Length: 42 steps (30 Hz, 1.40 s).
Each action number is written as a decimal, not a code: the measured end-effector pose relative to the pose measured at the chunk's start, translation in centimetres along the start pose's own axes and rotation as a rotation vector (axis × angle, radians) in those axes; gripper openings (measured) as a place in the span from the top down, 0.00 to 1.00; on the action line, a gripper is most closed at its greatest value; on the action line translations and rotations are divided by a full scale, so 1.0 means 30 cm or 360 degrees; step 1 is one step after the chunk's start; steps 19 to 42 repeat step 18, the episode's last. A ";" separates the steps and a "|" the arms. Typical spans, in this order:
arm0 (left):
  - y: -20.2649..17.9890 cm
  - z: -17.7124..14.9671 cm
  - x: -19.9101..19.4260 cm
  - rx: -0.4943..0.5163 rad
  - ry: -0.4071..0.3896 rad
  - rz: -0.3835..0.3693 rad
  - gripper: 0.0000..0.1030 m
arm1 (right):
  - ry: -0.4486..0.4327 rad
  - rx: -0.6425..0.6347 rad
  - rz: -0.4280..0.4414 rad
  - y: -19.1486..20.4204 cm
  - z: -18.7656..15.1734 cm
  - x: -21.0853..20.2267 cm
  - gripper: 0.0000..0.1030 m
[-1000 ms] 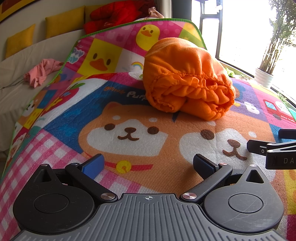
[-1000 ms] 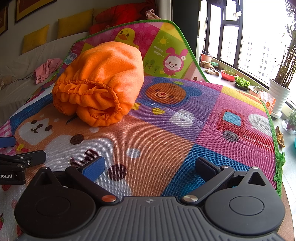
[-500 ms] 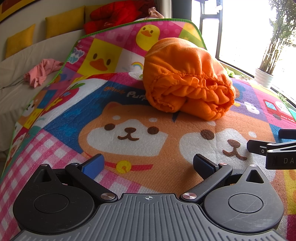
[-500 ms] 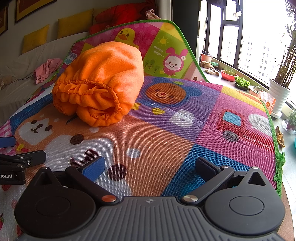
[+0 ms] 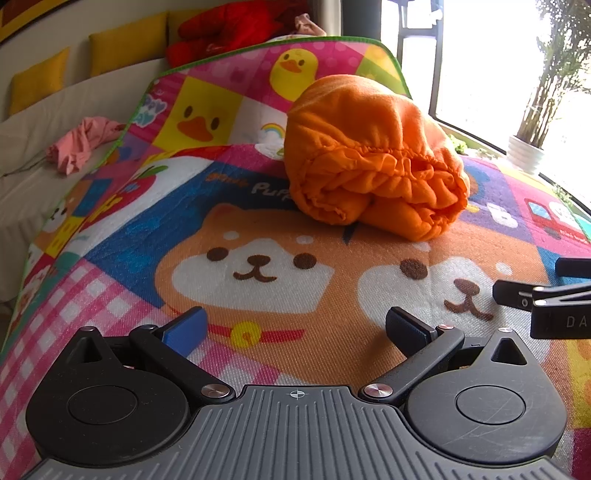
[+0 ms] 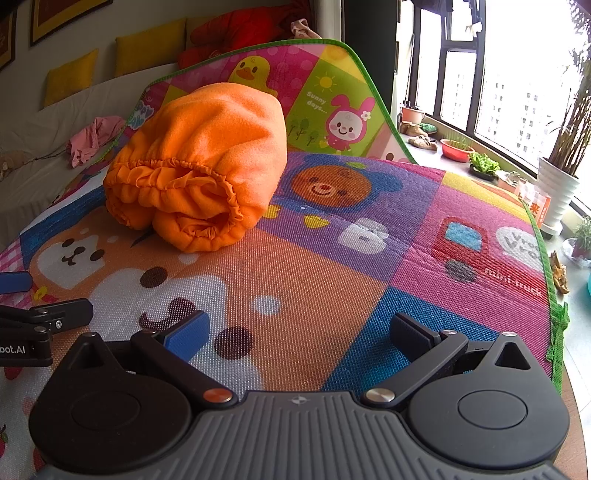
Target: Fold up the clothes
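Note:
An orange fleece garment [image 5: 369,158] with an elastic hem lies bundled in a thick roll on the colourful cartoon play mat [image 5: 258,266]. In the right wrist view the same orange bundle [image 6: 199,173] sits at the left, far from the fingers. My left gripper [image 5: 295,328] is open and holds nothing, well short of the bundle. My right gripper [image 6: 297,334] is open too, over the bare mat [image 6: 314,280]. Each gripper's black fingertip shows at the edge of the other's view, the right one [image 5: 535,295] and the left one [image 6: 44,317].
A pink cloth [image 5: 81,142] lies on the white sofa [image 5: 44,177] at the left, with yellow cushions [image 5: 125,42] and a red garment [image 5: 229,29] behind. Potted plants [image 6: 554,192] and dishes line the windowsill at the right. The mat's green edge [image 6: 550,295] runs along the right.

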<state>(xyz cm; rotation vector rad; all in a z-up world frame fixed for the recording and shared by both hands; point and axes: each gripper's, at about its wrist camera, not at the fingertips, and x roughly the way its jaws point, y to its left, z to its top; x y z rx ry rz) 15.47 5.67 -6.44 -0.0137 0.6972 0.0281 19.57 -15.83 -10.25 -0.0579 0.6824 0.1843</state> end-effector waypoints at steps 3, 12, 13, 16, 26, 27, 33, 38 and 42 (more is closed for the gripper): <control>0.005 0.009 -0.007 -0.0032 0.0041 -0.0013 0.00 | 0.0000 0.0000 0.0000 -0.001 0.000 0.000 0.00; -0.033 -0.003 -0.030 -0.0079 0.0083 0.0059 0.00 | 0.0000 0.0002 0.0001 0.003 0.000 0.000 0.00; -0.029 -0.004 -0.032 -0.0086 0.0078 0.0052 0.00 | 0.0000 0.0003 0.0001 0.001 0.000 0.000 0.00; -0.029 -0.006 -0.033 -0.0087 0.0074 0.0050 0.00 | 0.0000 0.0000 -0.0002 0.002 0.000 0.000 0.00; -0.028 -0.007 -0.033 -0.0091 0.0071 0.0047 0.00 | 0.0000 -0.0002 -0.0002 0.003 0.000 -0.001 0.00; -0.028 -0.007 -0.033 -0.0091 0.0071 0.0047 0.00 | 0.0000 -0.0002 -0.0002 0.003 0.000 -0.001 0.00; -0.028 -0.007 -0.033 -0.0091 0.0071 0.0047 0.00 | 0.0000 -0.0002 -0.0002 0.003 0.000 -0.001 0.00; -0.028 -0.007 -0.033 -0.0091 0.0071 0.0047 0.00 | 0.0000 -0.0002 -0.0002 0.003 0.000 -0.001 0.00; -0.028 -0.007 -0.033 -0.0091 0.0071 0.0047 0.00 | 0.0000 -0.0002 -0.0002 0.003 0.000 -0.001 0.00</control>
